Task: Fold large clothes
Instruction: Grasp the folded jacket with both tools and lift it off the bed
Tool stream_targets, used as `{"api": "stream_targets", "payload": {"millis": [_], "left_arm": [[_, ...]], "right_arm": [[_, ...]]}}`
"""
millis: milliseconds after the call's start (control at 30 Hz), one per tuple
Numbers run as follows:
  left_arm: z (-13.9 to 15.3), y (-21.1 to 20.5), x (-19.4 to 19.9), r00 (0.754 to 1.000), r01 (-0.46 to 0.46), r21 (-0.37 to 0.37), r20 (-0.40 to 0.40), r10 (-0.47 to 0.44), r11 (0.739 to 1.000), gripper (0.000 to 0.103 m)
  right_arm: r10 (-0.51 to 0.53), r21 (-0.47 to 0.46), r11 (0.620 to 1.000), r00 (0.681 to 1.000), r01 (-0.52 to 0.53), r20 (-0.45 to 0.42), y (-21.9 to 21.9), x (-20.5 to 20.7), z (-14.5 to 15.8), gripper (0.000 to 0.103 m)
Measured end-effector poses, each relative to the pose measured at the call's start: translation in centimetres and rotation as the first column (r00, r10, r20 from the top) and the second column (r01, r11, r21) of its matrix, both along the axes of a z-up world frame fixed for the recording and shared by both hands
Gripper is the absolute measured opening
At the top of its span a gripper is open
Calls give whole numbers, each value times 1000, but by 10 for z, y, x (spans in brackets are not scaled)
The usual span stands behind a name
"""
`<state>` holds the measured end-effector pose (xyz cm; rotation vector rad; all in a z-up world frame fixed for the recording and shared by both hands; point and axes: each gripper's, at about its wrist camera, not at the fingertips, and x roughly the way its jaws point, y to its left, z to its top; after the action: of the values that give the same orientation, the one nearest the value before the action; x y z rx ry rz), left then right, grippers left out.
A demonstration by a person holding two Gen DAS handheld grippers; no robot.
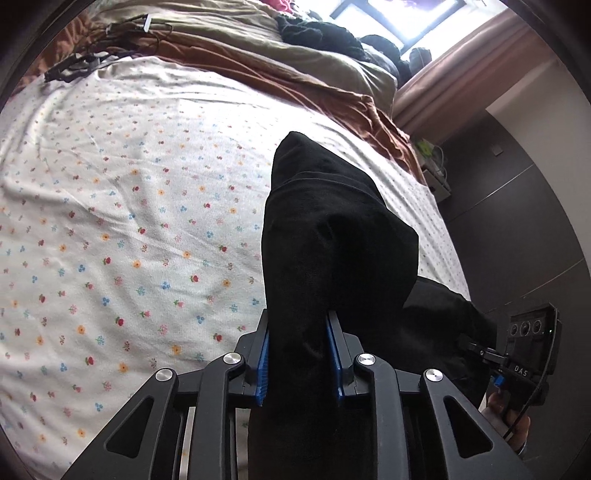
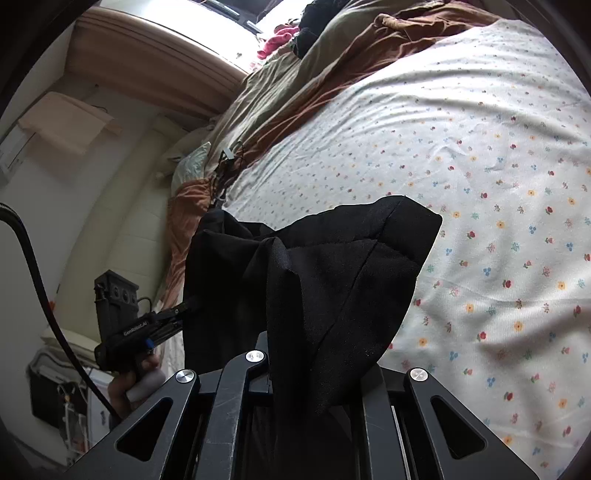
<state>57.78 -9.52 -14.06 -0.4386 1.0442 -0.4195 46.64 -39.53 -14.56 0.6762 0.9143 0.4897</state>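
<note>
I read "DAS" on the right gripper [image 1: 476, 349] where it shows in my left wrist view, and "GenRobot.AI" on the side of the left gripper [image 2: 184, 308] in my right wrist view. Both clamp the same black garment [image 1: 332, 236]. My left gripper's blue pads [image 1: 263, 363] press a thick bunch of cloth between them; my right gripper's fingertips are buried under a draped fold, so its jaws are together on the fabric as far as I can tell. The garment hangs between the two grippers above the near edge of the bed [image 1: 110, 206], off the floral sheet [image 2: 498, 184]. The sheet is flat and bare toward the middle. Along the far edge lie a rumpled brown blanket [image 1: 295, 79], some dark clothes [image 1: 317, 33] and a tangle of black cables [image 1: 77, 66].
</note>
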Motion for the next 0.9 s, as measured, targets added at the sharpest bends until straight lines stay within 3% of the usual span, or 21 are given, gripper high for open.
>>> {"api": "stream_targets", "payload": {"millis": [300,500,900], "left_arm": [[59,17,-55,994,2,-75,111,7,997,24],[91,23,-77,987,-1,-81,158,14,997,21],[173,83,-136,947,-72,-105,305,101,992,20]], "right_arm": [[-23,-24,999,991,26,135,17,-64,58,11],[-39,-54,997,983,49,179,31,-96,99,11],[61,-113,993,922,-19,382,110,-140,189,10]]}}
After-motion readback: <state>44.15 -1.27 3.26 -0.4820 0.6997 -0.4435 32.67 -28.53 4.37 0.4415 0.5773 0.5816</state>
